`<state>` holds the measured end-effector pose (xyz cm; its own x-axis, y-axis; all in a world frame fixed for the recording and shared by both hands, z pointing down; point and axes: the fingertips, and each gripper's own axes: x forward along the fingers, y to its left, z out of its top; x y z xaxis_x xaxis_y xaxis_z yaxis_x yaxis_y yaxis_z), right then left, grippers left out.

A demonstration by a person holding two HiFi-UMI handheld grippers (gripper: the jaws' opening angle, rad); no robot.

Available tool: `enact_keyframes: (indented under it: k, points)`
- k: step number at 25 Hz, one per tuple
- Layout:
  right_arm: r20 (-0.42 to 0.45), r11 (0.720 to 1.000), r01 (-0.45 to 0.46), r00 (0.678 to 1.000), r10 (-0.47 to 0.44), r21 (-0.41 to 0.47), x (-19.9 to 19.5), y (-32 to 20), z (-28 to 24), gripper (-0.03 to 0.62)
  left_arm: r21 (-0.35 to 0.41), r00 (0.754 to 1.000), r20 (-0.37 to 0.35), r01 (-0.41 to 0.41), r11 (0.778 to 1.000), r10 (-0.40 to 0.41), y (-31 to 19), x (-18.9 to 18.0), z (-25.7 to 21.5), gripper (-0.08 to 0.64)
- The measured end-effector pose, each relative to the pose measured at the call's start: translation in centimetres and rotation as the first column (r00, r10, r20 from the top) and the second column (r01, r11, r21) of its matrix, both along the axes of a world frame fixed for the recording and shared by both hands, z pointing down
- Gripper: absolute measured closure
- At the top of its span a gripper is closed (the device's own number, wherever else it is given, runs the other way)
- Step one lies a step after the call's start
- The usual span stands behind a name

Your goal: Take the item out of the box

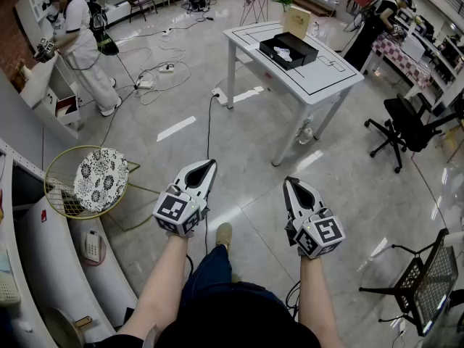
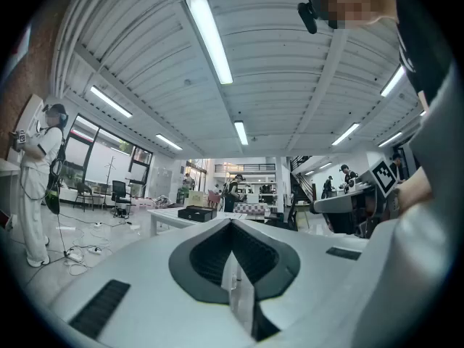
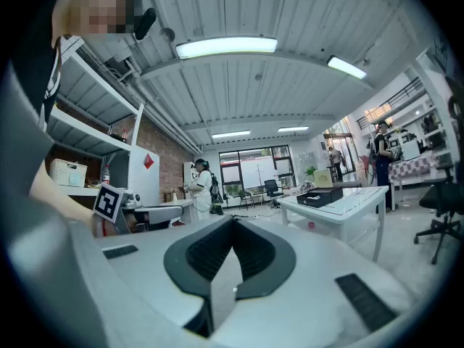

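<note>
A black open box [image 1: 288, 50] lies on a white table [image 1: 326, 75] far ahead of me, with a white item inside it. The same box [image 2: 196, 213] shows small in the left gripper view and again as the box [image 3: 320, 196] in the right gripper view. My left gripper [image 1: 211, 164] and right gripper [image 1: 288, 181] hang side by side over the floor, well short of the table. Both are shut with nothing between their jaws. In their own views the left gripper [image 2: 233, 223] and right gripper [image 3: 232, 221] point level across the room.
A tan upright card or lid [image 1: 296, 22] stands behind the box. A round patterned stool in a gold wire frame [image 1: 98, 180] sits left. A black office chair [image 1: 406, 125] is right, a black wire chair [image 1: 428, 285] lower right. Cables cross the floor [image 1: 156, 75]. A person in white [image 1: 80, 42] stands far left.
</note>
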<state>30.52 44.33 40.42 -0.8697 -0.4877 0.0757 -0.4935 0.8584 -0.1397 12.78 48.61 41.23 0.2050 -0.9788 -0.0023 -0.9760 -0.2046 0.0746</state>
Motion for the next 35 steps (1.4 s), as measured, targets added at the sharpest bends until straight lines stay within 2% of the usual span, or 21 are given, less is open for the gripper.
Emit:
enact_keyframes:
  k: [12, 22, 27, 35]
  points:
    - [0.014, 0.998, -0.051, 0.999, 0.052, -0.042, -5.1, -11.7, 1.6, 0.589, -0.032, 1.000, -0.019, -0.018, 0.999, 0.018, -11.5, -5.9, 1.1, 0.548]
    - [-0.008, 0.993, -0.100, 0.995, 0.100, -0.067, -9.5, -18.8, 3.1, 0.589, -0.037, 0.997, -0.050, -0.057, 0.998, 0.055, -19.4, -11.0, 2.1, 0.548]
    - [0.019, 0.986, -0.155, 0.987, 0.157, -0.067, -10.8, -21.6, 3.1, 0.589, -0.026, 0.996, -0.057, -0.071, 0.997, 0.070, -21.9, -13.5, 2.5, 0.548]
    - [0.009, 0.985, -0.163, 0.986, 0.164, -0.062, -12.5, -23.4, 3.0, 0.589, -0.002, 0.996, -0.081, -0.049, 0.999, 0.048, -23.7, -16.2, 2.4, 0.548]
